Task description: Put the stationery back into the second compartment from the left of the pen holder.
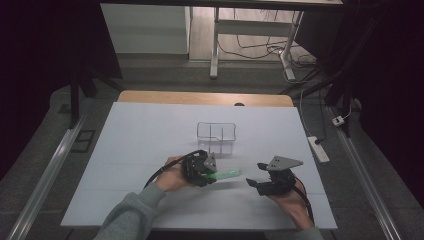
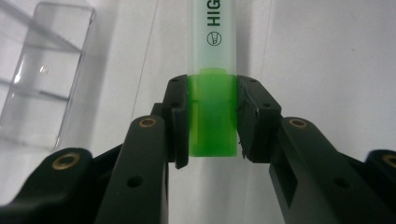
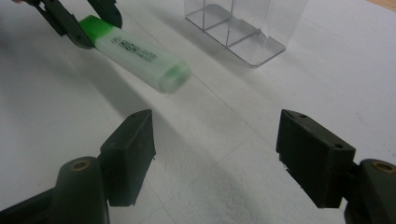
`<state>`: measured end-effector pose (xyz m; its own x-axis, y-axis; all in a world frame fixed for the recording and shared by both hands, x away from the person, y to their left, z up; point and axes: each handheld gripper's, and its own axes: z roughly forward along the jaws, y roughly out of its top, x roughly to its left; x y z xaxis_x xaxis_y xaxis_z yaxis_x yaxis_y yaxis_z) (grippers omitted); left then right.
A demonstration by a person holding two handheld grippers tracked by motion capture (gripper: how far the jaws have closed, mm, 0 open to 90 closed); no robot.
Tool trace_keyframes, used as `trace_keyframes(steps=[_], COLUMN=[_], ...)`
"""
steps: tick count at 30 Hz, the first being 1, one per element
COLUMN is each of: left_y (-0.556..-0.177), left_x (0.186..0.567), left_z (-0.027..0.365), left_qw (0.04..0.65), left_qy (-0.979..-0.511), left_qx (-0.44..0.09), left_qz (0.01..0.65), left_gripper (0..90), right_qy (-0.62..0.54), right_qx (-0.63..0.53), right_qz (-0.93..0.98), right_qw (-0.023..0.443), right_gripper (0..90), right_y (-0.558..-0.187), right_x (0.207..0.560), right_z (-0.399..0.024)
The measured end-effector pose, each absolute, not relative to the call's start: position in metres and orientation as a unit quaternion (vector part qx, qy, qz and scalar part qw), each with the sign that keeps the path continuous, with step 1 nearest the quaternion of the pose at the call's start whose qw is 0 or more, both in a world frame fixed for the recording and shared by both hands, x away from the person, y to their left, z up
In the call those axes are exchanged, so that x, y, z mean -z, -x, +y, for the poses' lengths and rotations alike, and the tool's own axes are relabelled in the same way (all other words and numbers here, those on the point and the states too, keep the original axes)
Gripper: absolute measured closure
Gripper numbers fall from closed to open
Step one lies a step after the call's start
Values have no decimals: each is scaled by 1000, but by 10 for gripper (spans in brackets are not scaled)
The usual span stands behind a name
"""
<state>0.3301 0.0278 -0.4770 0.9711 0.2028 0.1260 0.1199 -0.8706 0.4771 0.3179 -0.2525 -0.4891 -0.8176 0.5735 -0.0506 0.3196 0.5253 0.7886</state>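
A green highlighter (image 1: 227,174) (image 2: 212,70) (image 3: 135,49) is held level above the white table cover. My left gripper (image 1: 210,176) (image 2: 212,119) is shut on its bright green end, both pads pressing the sides, and the pale capped body points toward the right hand. In the right gripper view the left gripper's fingers (image 3: 70,23) clamp that end at upper left. My right gripper (image 1: 255,175) (image 3: 215,149) stands open to the right of the pen's tip, nothing between its jaws. A clear divided box (image 1: 216,133) (image 2: 37,79) (image 3: 240,28) stands behind them.
The white cover (image 1: 150,140) spans the wooden table (image 1: 200,97). A power strip (image 1: 318,149) lies on the floor past the table's right edge. Table legs and cables stand on the floor at the back.
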Motion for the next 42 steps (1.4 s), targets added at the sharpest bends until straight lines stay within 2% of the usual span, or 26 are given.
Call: trace_keyframes(steps=[17,34,42], left_y=[-328,-323,-322], left_x=[482,479,474], left_z=[11,9,13], left_qw=[224,230,252], left_qy=[-969,-970,-965], left_qx=[-86,-73,-58], left_qz=[64,39,30], left_gripper=[667,666,665], right_qy=[-204,-101,-59], right_qx=[-392,-315,-283], right_qz=[887,935,945], right_qw=[132,127,151], right_gripper=[321,499,592], right_y=[-316,-316,-310], right_x=[487,497,500], right_z=[-227,-192,-185])
